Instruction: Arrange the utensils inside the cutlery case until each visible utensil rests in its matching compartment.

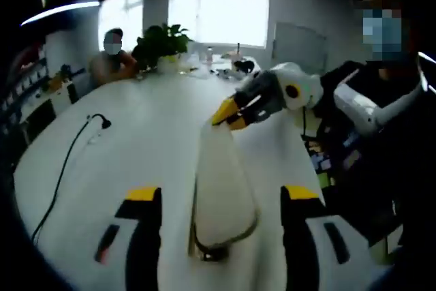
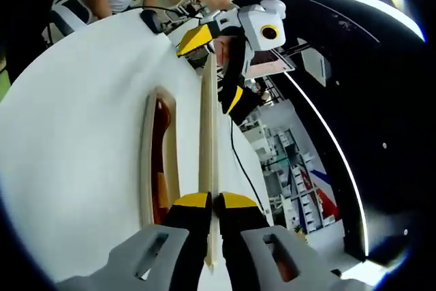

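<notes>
Two grippers work over a big white table (image 1: 122, 148). In the left gripper view, the left gripper (image 1: 221, 199) has its black jaws with yellow tips spread wide apart, one on each side of a cream lid (image 1: 221, 182) that stands up on its edge. The jaws do not touch the lid there. The right gripper (image 1: 235, 112) comes in from the right and pinches the far top end of the lid with its yellow tips.

In the right gripper view, the right gripper (image 2: 211, 204) has its jaws pressed together on the thin edge of the lid (image 2: 208, 134). At the far end of the lid, the left gripper (image 2: 214, 66) is open around it, one yellow tip on each side. Just beside the lid, the cutlery case (image 2: 158, 161) lies on the table (image 2: 75, 141). It is long, with a pale wooden rim and something brown inside. What the brown thing is cannot be told.

Other things are around. A black cable (image 1: 65, 168) snakes across the table, well apart from the lid. A green plant (image 1: 162, 44) stands at the far end, near a seated person (image 1: 112, 59). Bright windows (image 1: 218, 1) are behind them.
</notes>
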